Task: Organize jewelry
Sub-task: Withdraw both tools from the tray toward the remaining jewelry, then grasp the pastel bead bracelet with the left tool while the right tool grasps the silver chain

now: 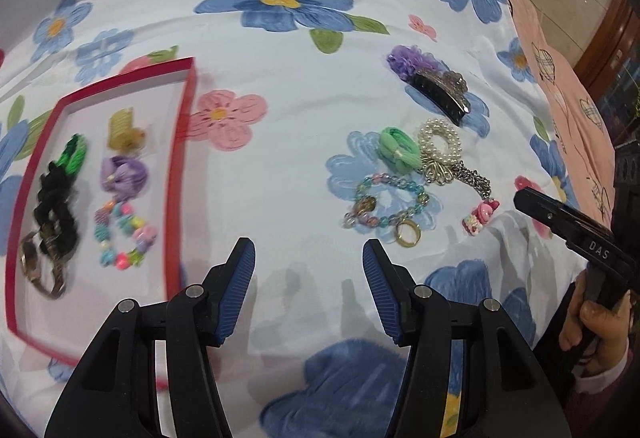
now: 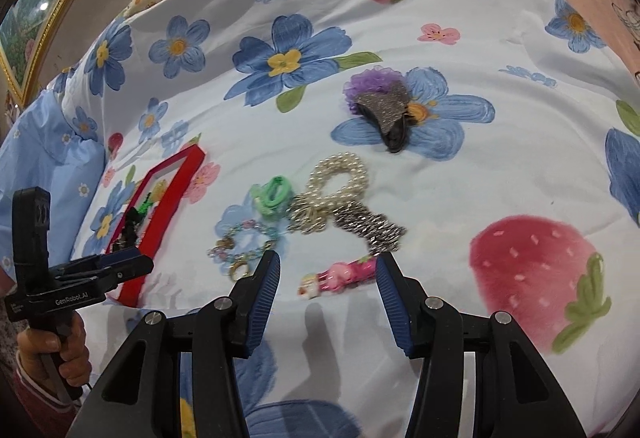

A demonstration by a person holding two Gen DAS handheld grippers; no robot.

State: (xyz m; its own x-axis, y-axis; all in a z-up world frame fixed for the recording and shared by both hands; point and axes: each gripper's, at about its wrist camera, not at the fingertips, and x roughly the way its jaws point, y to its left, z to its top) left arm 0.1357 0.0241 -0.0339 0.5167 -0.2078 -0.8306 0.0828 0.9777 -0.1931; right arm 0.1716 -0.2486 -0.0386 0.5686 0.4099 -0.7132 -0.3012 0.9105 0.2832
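black left gripper (image 1: pixel 309 258) half-open, empty, right gripper (image 2: pixel 327 274) likewise

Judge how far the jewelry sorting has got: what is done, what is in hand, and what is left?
Done: the red tray already holds a black and green scrunchie, a purple hair tie and a pastel bead bracelet. In hand: nothing; the left gripper and right gripper are both open and empty. Left: the pearl scrunchie, green hair tie, bead bracelet, pink charm and dark hair clip lie on the floral sheet.
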